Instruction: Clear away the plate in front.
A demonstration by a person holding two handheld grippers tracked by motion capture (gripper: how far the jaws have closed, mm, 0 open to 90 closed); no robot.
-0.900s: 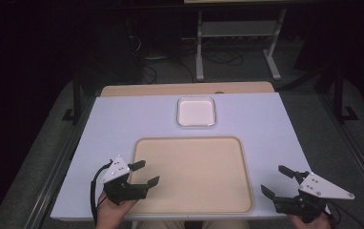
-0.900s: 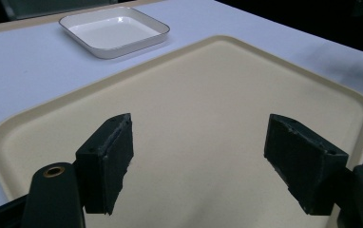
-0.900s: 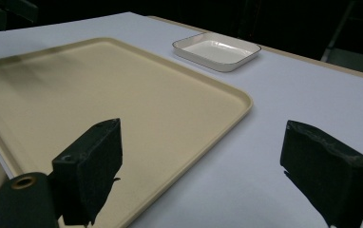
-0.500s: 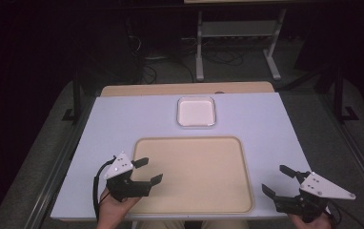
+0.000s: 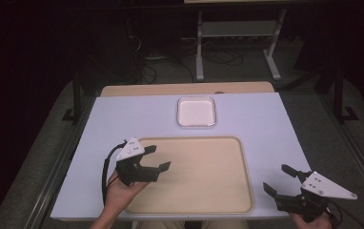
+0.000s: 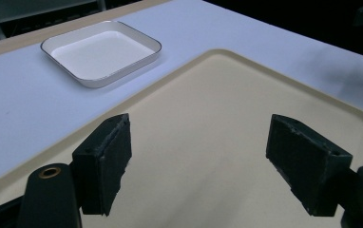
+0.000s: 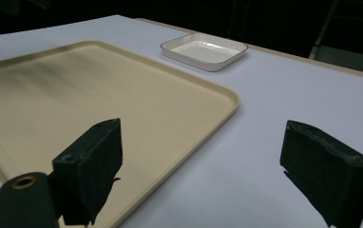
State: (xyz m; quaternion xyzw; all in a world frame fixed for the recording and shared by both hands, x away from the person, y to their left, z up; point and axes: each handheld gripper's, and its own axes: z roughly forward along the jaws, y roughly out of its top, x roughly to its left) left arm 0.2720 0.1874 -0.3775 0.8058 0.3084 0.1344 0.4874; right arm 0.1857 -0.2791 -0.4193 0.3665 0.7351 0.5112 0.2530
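Observation:
A large cream tray [image 5: 204, 157] lies bare on the white table, also seen as the cream tray [image 6: 208, 123] and the cream tray [image 7: 75, 90]. Beyond it sits a small white square dish [image 5: 196, 112], empty; the same dish [image 6: 101, 51] and dish [image 7: 203, 51] show in both gripper views. My left gripper [image 5: 157, 158] hovers open over the tray's left edge, held by a hand, with nothing between its pads [image 6: 104, 164]. My right gripper [image 5: 280, 180] stands open over the table just right of the tray's near right corner, its pads [image 7: 91, 164] wide apart and bare.
The white table top [image 5: 123, 119] rests on a wooden board whose far edge [image 5: 185, 88] shows. Behind the table stand a metal rack [image 5: 237, 33] and cables on a dark floor. A black frame rail [image 5: 356, 143] runs along the table's right side.
The left gripper has moved slightly forward and rightward over the tray's left edge. The right gripper has barely shifted. Both stay open.

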